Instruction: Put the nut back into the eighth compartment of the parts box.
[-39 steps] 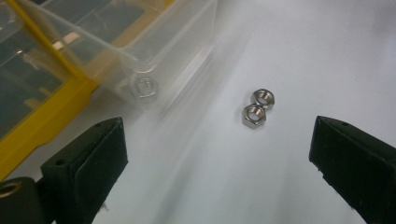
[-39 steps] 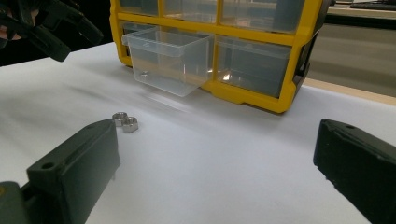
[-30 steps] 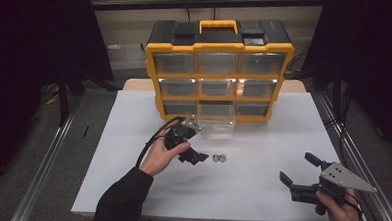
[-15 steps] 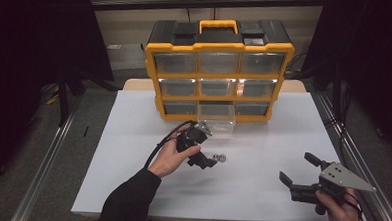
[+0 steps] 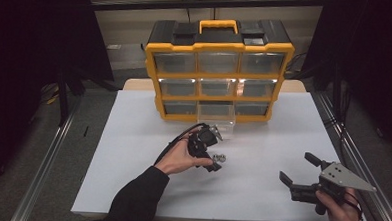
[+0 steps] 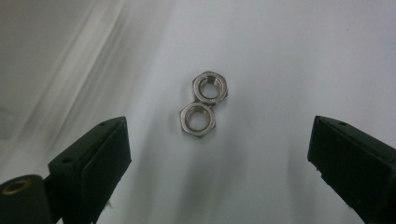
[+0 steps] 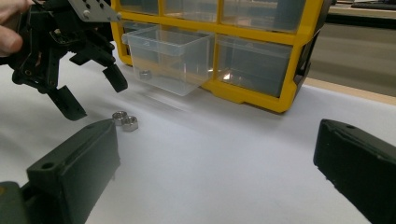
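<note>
Left gripper: held low over the counter in the person's left hand, pointed down at the two nuts; jaws spread wide, nothing between the pads
Nuts: two silver hex nuts lying flat on the counter, touching side by side; in the left gripper view they sit midway between the two jaws and a little ahead of the tips, clear of both
Nuts, other views: just beside the left gripper's jaw tips in the high view; ahead of and just above the right gripper's left-hand jaw in the right gripper view
Right gripper: held in the right hand at the near right of the counter, well apart from the nuts; jaws wide open, empty
Drawer: clear plastic, pulled partway out of the bottom row of the yellow organiser, beyond the left gripper's jaws; one small nut lies on its floor
Organiser: upright at the far side of the counter, the other drawers pushed in
</note>
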